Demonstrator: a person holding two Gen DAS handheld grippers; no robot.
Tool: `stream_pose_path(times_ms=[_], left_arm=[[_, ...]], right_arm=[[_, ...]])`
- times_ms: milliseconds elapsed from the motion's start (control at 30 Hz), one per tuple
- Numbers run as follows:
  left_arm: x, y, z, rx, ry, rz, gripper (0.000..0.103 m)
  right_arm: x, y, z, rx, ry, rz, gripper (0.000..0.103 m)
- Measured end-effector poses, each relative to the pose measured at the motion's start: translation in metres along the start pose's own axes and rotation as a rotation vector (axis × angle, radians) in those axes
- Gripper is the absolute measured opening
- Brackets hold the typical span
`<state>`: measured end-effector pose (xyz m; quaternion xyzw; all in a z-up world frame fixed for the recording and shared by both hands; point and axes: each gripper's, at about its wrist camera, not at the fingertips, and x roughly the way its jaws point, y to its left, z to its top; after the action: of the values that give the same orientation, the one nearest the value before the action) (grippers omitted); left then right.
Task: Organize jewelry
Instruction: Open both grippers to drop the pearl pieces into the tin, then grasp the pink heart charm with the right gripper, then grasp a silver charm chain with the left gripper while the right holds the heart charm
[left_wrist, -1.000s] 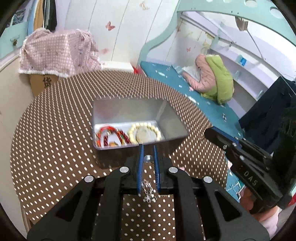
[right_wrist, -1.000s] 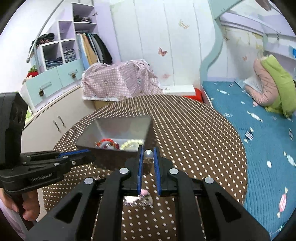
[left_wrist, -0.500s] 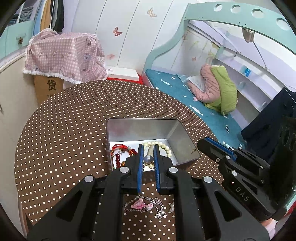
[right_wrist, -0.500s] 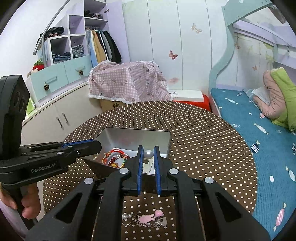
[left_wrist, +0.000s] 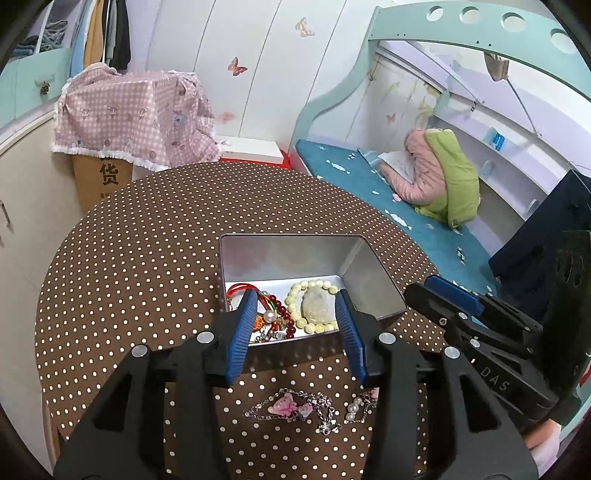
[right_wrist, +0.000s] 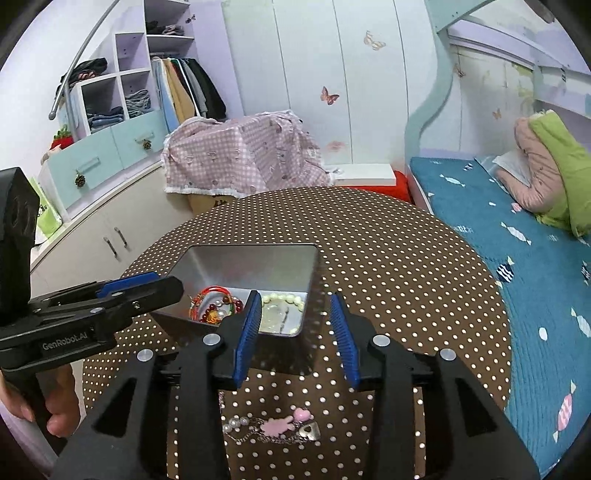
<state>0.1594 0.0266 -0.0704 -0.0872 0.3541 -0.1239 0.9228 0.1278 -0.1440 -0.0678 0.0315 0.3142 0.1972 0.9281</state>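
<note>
An open metal tin (left_wrist: 373, 291) stands on the dotted table and holds red bead bracelets (left_wrist: 275, 314) and a cream bead bracelet (left_wrist: 314, 306). In front of it on the cloth lies a silver chain with pink charms (left_wrist: 288, 404) and small pearls (left_wrist: 356, 406). My left gripper (left_wrist: 294, 299) hovers over the tin's near wall, its jaws opening with nothing gripped. My right gripper (right_wrist: 293, 299) hangs beside it over the tin (right_wrist: 251, 266), jaws also opening and empty. The chain (right_wrist: 284, 424) lies below it.
The round table (right_wrist: 406, 258) carries a brown polka-dot cloth. A box under pink checked fabric (right_wrist: 240, 155) stands behind it, a blue bed (right_wrist: 517, 229) to the right and cabinets (right_wrist: 110, 236) to the left. A hand (right_wrist: 55, 406) holds the left gripper's handle.
Both grippers were shut in the earlier frames and their jaws now stand apart. The tin has slid lower in both views, and the chain on the cloth has come into sight.
</note>
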Motion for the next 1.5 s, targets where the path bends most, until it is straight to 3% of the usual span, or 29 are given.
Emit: stream_pose_path(times_ms=[367, 733, 1233, 1500], left_arm=[[-0.009, -0.013, -0.019, 0.010, 0.015, 0.016, 0.045], [-0.015, -0.027, -0.042, 0.042, 0.043, 0.015, 0.047], [-0.004, -0.033, -0.057, 0.054, 0.096, 0.024, 0.048], [0.002, -0.037, -0.061, 0.069, 0.118, 0.005, 0.048]], right_arm=[[-0.013, -0.011, -0.017, 0.017, 0.016, -0.017, 0.039], [-0.008, -0.008, -0.053, 0.011, 0.122, 0.007, 0.039], [0.014, -0.004, -0.057, -0.007, 0.173, 0.024, 0.011], [0.011, -0.015, -0.054, 0.035, 0.159, 0.049, 0.010]])
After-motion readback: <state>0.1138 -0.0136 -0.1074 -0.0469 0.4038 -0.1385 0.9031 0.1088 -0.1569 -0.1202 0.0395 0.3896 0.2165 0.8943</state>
